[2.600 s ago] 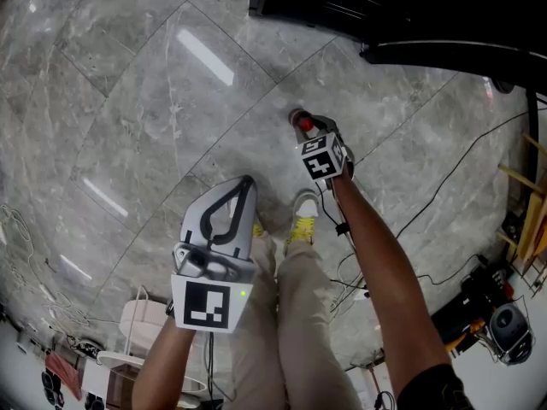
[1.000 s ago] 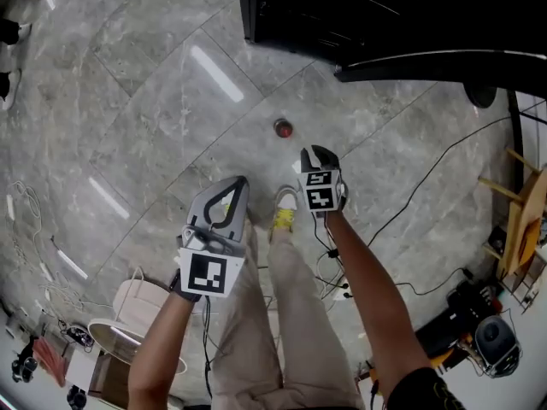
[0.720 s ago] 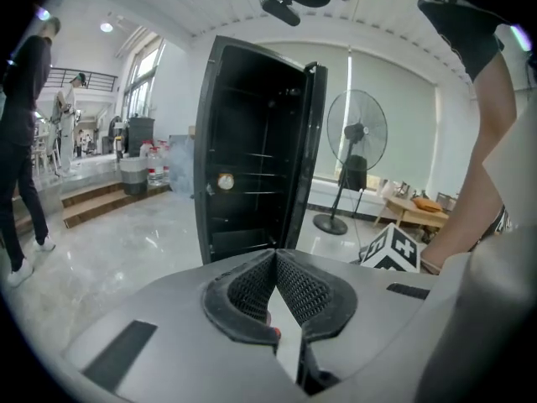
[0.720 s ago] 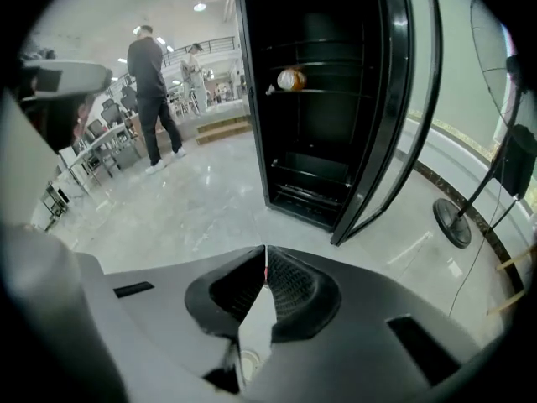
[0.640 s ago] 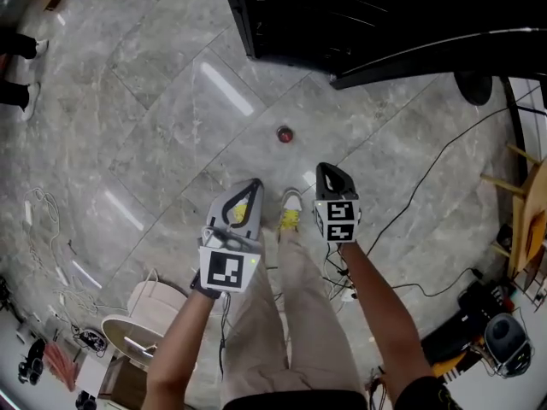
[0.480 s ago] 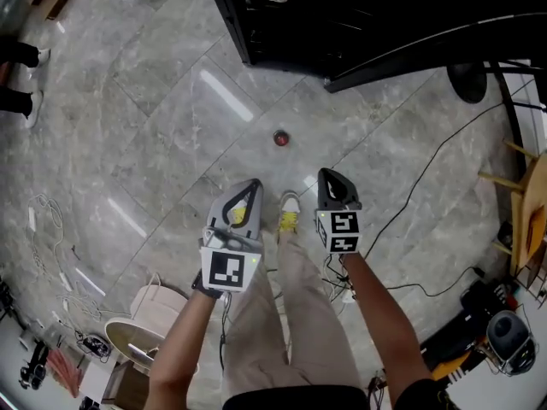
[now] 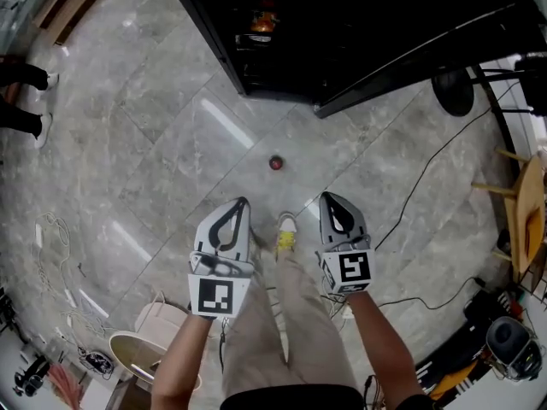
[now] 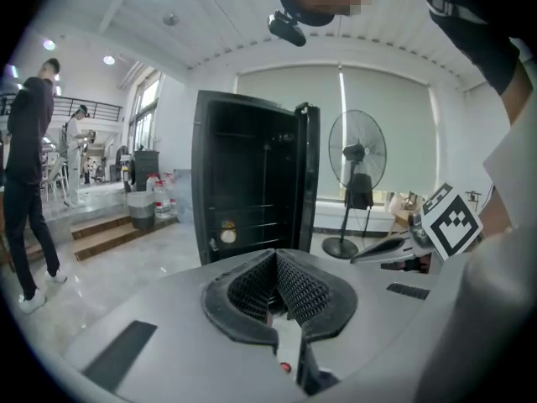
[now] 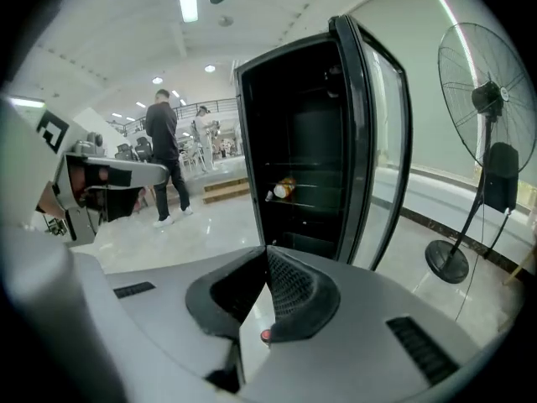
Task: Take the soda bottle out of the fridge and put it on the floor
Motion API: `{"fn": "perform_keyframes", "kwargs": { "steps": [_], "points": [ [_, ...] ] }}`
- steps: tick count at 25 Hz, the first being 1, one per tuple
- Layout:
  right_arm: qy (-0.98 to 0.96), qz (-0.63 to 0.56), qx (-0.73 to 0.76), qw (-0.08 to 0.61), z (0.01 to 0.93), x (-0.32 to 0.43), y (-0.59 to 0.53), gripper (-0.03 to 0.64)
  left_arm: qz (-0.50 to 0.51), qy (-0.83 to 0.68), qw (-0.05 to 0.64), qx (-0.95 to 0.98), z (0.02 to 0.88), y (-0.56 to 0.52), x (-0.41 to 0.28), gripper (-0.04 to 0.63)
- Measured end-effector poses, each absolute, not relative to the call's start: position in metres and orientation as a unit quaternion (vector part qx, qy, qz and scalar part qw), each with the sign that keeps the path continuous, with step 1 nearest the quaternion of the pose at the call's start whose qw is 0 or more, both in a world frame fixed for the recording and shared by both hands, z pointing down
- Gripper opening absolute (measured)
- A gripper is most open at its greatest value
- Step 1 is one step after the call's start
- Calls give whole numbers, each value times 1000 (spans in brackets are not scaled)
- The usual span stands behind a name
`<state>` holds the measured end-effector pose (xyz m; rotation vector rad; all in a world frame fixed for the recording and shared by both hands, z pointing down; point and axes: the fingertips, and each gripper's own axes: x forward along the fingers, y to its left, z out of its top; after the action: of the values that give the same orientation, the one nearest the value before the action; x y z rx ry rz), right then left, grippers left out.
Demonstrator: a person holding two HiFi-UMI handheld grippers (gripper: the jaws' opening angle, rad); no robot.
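The soda bottle (image 7: 275, 162) stands upright on the grey marble floor, seen from above by its red cap, in front of the open black fridge (image 7: 342, 24). Nothing touches it. My left gripper (image 7: 243, 201) and right gripper (image 7: 326, 196) are held side by side below it, both shut and empty, pointing at the fridge. The red cap (image 8: 285, 366) peeks through below the shut left gripper (image 8: 275, 257), and the cap (image 9: 265, 336) shows the same way below the right gripper (image 9: 267, 250). One orange item (image 9: 285, 189) lies on a fridge shelf.
The fridge door (image 9: 377, 141) stands open to the right. A standing fan (image 7: 453, 88) and floor cables (image 7: 427, 178) are on the right. A pale bin (image 7: 158, 319) sits at the lower left. People (image 9: 164, 141) stand far off on the left. My feet (image 7: 286, 229) are just behind the bottle.
The right gripper has let go of the bottle, drawn back toward me and shut. The bottle stays standing on the floor. The head view has risen, so more of the fridge shows.
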<state>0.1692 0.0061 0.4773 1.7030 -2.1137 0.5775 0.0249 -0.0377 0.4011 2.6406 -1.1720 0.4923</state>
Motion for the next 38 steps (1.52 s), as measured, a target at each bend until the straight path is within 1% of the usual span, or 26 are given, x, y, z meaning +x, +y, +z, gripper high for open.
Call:
{"fn": "perform_keyframes", "kwargs": {
  "steps": [2,8,14,21,27,30,34,38],
  "points": [
    [-751,197,607,168,458,173,2,-3,158,-403,114,894,389,-39,22,17],
    [-750,185,619,143,416,179,1,-3,154,-392,102,901,361,-39,21,17],
    [-751,144,631,131,369,194,-4,-3,145,-377,72,912,342,-45,29,17],
    [-750,120,637,129,341,201,-13,-3,120,-399,82,905,331,-54,14,17],
    [-748,115,642,123,333,202,-9,-3,127,-422,78,894,328,-61,-8,17],
    [-747,113,645,120,332,202,-13,-3,115,-424,80,895,326,-68,-6,17],
    [-749,119,641,119,337,197,-16,-3,128,-420,71,896,325,-66,-4,17],
    [-747,116,643,126,341,200,-14,-3,120,-415,66,899,325,-67,6,17]
  ]
}}
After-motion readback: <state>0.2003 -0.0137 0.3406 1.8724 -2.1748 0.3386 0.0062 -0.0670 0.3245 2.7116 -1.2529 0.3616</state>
